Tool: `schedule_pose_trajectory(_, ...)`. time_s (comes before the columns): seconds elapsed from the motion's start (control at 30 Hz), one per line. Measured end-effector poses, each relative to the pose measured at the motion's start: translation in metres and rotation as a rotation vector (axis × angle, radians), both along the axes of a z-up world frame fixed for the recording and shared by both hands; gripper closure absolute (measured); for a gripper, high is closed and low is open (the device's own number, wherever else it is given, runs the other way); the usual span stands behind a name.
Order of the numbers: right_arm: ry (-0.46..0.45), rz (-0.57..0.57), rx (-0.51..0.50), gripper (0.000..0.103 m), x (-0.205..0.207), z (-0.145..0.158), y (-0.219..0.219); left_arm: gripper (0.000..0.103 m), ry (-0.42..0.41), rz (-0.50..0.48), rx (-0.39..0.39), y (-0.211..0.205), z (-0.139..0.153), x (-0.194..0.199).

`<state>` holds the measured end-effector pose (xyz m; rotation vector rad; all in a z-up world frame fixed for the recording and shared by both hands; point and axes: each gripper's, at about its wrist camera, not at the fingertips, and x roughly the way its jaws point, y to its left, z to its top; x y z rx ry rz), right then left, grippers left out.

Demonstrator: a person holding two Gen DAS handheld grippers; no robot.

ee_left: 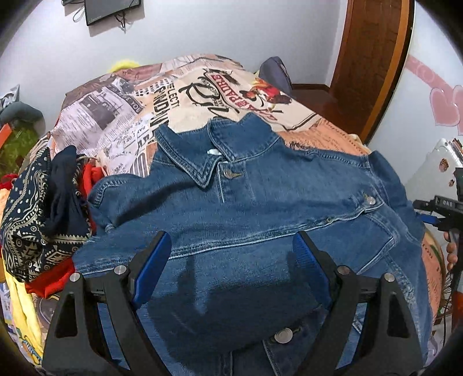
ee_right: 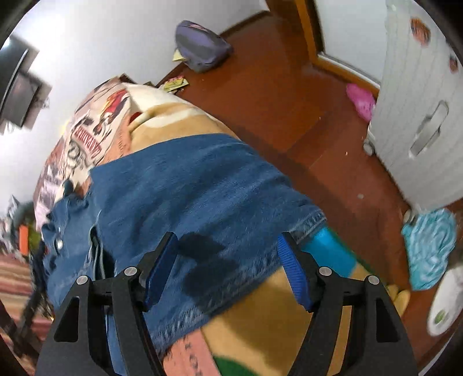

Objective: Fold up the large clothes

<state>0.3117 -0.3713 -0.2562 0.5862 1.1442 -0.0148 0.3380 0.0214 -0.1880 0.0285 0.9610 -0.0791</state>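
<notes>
**Obs. 1:** Lying front-up across the bed (ee_left: 318, 130), the denim jacket (ee_left: 260, 196) had its collar (ee_left: 191, 162) toward the far wall. Mid-blue twill, pale stitching along the seams, metal shank buttons (ee_left: 228, 173) at the neck and on a chest pocket flap. One sleeve looked folded across the body, making a thick flat band.

**Obs. 2:** And the left gripper (ee_left: 231, 251)?

**Obs. 1:** Black angular arms, ribbed blue pads (ee_left: 153, 266). Jaws stood wide apart above the jacket's lower front, nothing pinched between them. Their shadow fell on the cloth.

**Obs. 2:** From the right wrist view, heavy blur. The right gripper (ee_right: 228, 254) hung over the jacket's (ee_right: 188, 196) edge near the side of the bed (ee_right: 260, 318). Jaws were spread, pads (ee_right: 292, 269) clear of the fabric; denim lay under the gap, but not gripped. A frayed, whitened hem ran beneath.

**Obs. 1:** Bedding?

**Obs. 2:** Fleecy blanket (ee_left: 121, 115), newsprint-style graphics, tan and cream patches, soft nap.

**Obs. 1:** Left of the jacket, a heap of clothes (ee_left: 40, 214): a navy piece with cream paisley and geometric print, red cloth under it, yellow beneath that. Crumpled, no clear shapes.

**Obs. 2:** Beyond the bed, glossy red-brown wooden floor (ee_right: 289, 115); a slumped purple-grey bag (ee_right: 202, 46) by the wall; a white ribbed suitcase (ee_right: 419, 115) with a recessed handle; a teal patterned cloth (ee_right: 431, 245) bunched on the floor.

**Obs. 1:** A dark flat screen (ee_left: 110, 11) was mounted on the pale wall, cables dangling.
</notes>
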Motion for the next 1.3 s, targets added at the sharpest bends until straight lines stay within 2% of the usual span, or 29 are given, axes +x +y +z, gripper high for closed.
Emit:
schedule_pose_trajectory(0.23, 0.021, -0.099, 0.126, 0.033, 0.015, -0.019, -0.015, 0.017, 0.02, 0.021, -0.011, 0.007, -0.008, 0.001)
schedule_pose_trajectory(0.3, 0.03, -0.111, 0.153, 0.035, 0.013, -0.018, -0.017, 0.017, 0.019, 0.028, -0.016, 0.01, -0.008, -0.001)
schedule_pose_trajectory(0.5, 0.027, -0.079, 0.128, 0.035, -0.016, -0.005, -0.015, 0.017, 0.03, 0.046, -0.033, 0.017, -0.013, -0.003)
schedule_pose_trajectory(0.57, 0.043, -0.081, 0.155, 0.035, -0.024, -0.007, -0.016, 0.017, 0.037, 0.05, -0.041, 0.019, -0.015, -0.004)
schedule_pose_trajectory(0.77, 0.041, -0.099, 0.138, 0.034, -0.011, -0.016, -0.014, 0.017, 0.038, 0.06, -0.057, 0.022, -0.015, -0.01)
schedule_pose_trajectory(0.93, 0.05, -0.134, 0.041, 0.046, 0.01, -0.018, -0.006, 0.017, 0.019, 0.068, -0.031, 0.028, -0.01, -0.021)
schedule_pose_trajectory(0.97, 0.048, -0.144, 0.027, 0.053, 0.012, -0.017, -0.006, 0.017, 0.018, 0.071, -0.026, 0.03, -0.009, -0.023)
schedule_pose_trajectory(1.0, 0.044, -0.151, 0.018, 0.065, 0.013, -0.016, -0.006, 0.017, 0.019, 0.074, -0.025, 0.031, -0.009, -0.025)
schedule_pose_trajectory(1.1, 0.027, -0.166, -0.021, 0.087, 0.016, -0.005, -0.005, 0.017, 0.021, 0.091, -0.028, 0.039, -0.007, -0.03)
schedule_pose_trajectory(1.17, -0.003, -0.153, -0.044, 0.091, 0.015, 0.006, 0.0, 0.017, 0.015, 0.101, -0.03, 0.044, -0.005, -0.034)
schedule_pose_trajectory(1.3, -0.139, -0.118, -0.091, 0.092, 0.008, 0.049, 0.014, 0.017, -0.002, 0.113, -0.034, 0.05, 0.001, -0.042)
